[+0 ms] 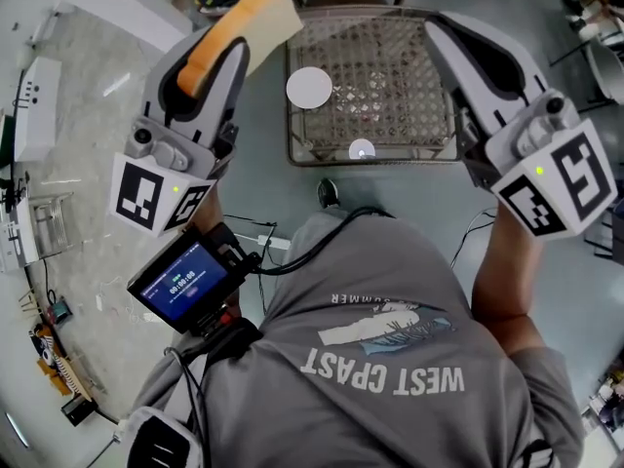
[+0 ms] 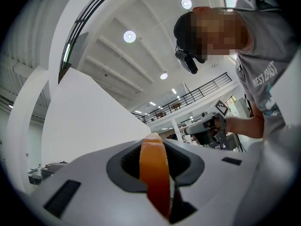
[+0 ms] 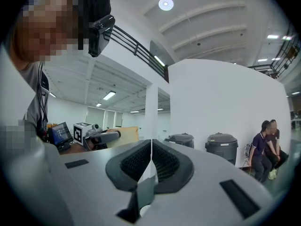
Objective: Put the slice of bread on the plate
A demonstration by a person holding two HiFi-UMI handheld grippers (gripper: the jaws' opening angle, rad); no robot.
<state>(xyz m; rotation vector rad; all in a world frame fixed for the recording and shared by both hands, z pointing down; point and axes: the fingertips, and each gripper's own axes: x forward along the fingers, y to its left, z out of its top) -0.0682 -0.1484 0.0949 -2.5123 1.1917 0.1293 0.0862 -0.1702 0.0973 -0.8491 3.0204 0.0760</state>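
A: Left tool (image 1: pixel 213 66) clamped on the slice of bread (image 1: pixel 261 18). In the left gripper view the orange crust stands edge-on between the pads.

B: Where's the slice?

A: In the air. In the head view its corner overlaps the far left corner of the woven surface (image 1: pixel 409 76). The plate (image 1: pixel 309 87) lies just beside it in the picture, on the lattice left of middle.

B: Right tool (image 1: pixel 450 42)?

A: Jaws together, nothing between them. It reaches in over the surface's right side.

B: Anything in the way?

A: A small round object (image 1: pixel 362 149) by the near edge, apart from the plate. Between slice and plate there is only open lattice.

B: What do the gripper views add?

A: The right gripper view shows the left tool and slice side-on, two dark bins (image 3: pixel 222 145) against a white wall, and two seated people (image 3: pixel 265 147) far right. The left gripper view shows the right tool and an upper railing (image 2: pixel 188 98). Neither shows the plate.

B: Room?

A: Grey floor (image 1: pixel 253 164) open on both sides of the surface. A screen unit (image 1: pixel 185 283) with cables sits below the left tool.
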